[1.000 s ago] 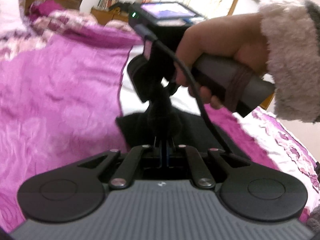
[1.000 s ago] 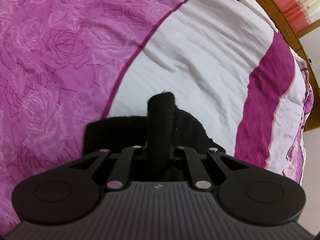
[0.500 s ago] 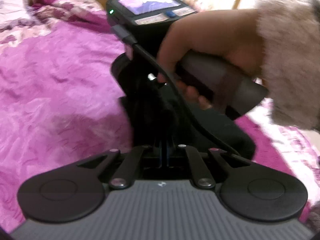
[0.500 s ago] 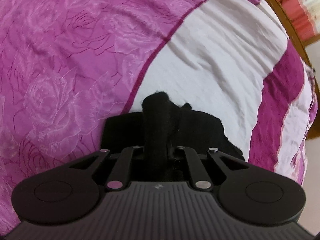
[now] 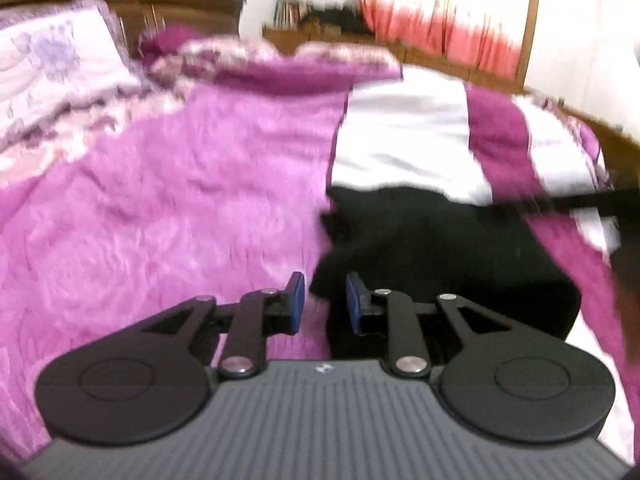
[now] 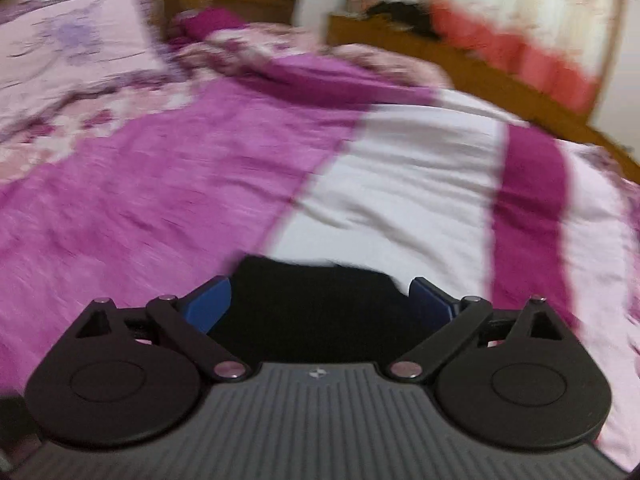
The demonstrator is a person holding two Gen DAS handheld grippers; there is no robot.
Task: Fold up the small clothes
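A small black garment lies flat on the quilt, across the edge between its pink and white bands. My left gripper hovers at the garment's near left corner. Its jaws are opening, the blue pads stand a little apart, and no cloth is pinched between them. My right gripper is low over the same black garment. Its jaws are opening wide and the blue pads do not touch the cloth beneath. Both views are blurred by motion.
The bed carries a pink rose-patterned quilt with white and magenta bands. A pale floral pillow leans on the wooden headboard at the back left. A wooden cabinet and red-and-white curtains stand behind.
Both grippers have let go of the bunched black cloth and opened, the right one much wider. The hand with the right gripper has left the left wrist view. The garment now lies flat.
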